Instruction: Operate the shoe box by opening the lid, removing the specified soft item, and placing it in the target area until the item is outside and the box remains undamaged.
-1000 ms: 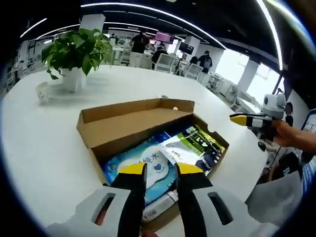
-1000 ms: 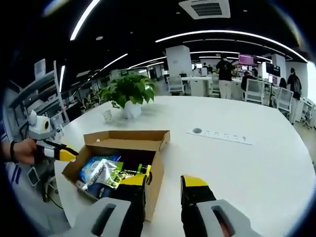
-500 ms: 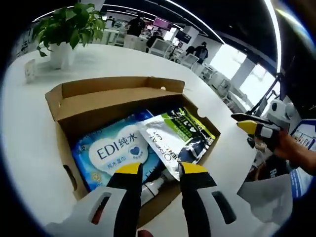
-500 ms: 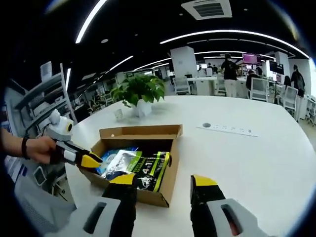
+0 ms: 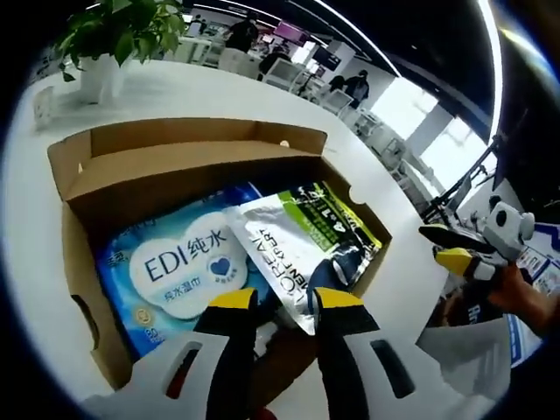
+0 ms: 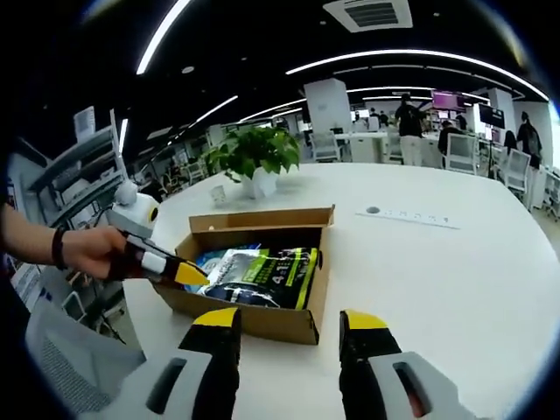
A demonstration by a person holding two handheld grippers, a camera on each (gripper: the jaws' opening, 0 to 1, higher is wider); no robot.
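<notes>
1. Shoe box [image 5: 188, 166] sits lid-open on the white surface [image 5: 166, 96]. Inside: blue wipes pack [image 5: 175, 267] at left, silver-green pouch [image 5: 302, 241] lying partly over it at right.
2. Left tongs [image 5: 276, 302] part-open, holding nothing, poised over the pouch's near edge.
3. Judgement: lower onto the pouch's loose corner, pinch film only, lift straight up clear of the cardboard walls.
4. Right tongs [image 6: 289, 319] wide apart, empty, near the box's front wall [image 6: 254, 319]; well placed to steady it.

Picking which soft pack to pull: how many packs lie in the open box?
2: a blue wipes pack on the left, a silver-green pouch overlapping its right side. More may hide underneath.
</notes>
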